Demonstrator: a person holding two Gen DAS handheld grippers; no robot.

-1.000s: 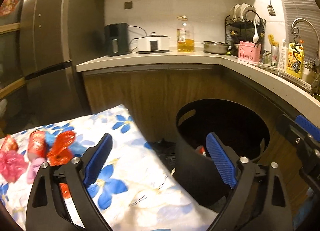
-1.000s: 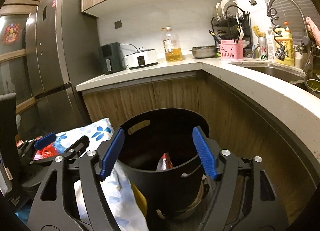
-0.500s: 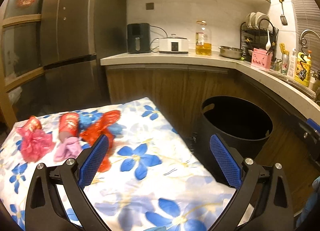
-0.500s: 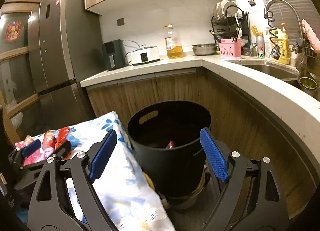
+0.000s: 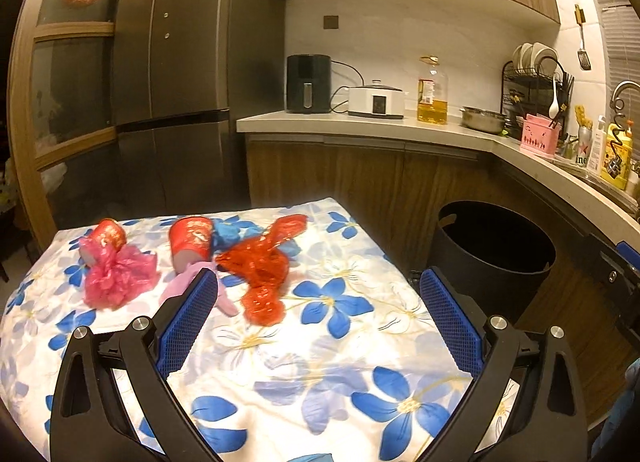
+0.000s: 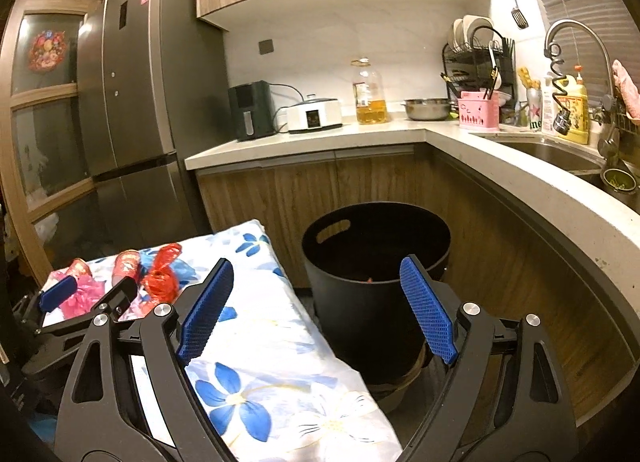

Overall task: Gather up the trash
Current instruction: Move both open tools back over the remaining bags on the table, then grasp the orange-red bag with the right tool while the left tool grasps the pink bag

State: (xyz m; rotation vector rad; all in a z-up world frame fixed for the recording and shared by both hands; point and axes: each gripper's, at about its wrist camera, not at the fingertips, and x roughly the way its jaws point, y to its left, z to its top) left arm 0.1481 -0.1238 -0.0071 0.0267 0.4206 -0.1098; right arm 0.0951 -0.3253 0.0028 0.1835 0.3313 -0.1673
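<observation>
Left jaws (image 5: 316,310): spread, empty.
Red plastic wrapper (image 5: 262,266): on the floral-cloth counter (image 5: 340,342) just ahead, left of centre, long axis running away.
Right jaws (image 6: 316,310): spread, empty, facing the black bin (image 6: 376,262).
Nearer: left hand.

Trash items (image 5: 260,266) lie clustered on the cloth-covered table's (image 5: 340,374) far left part; the bin (image 5: 492,258) stands on the floor right of the table, before the counter (image 5: 360,128) cabinets.
</observation>
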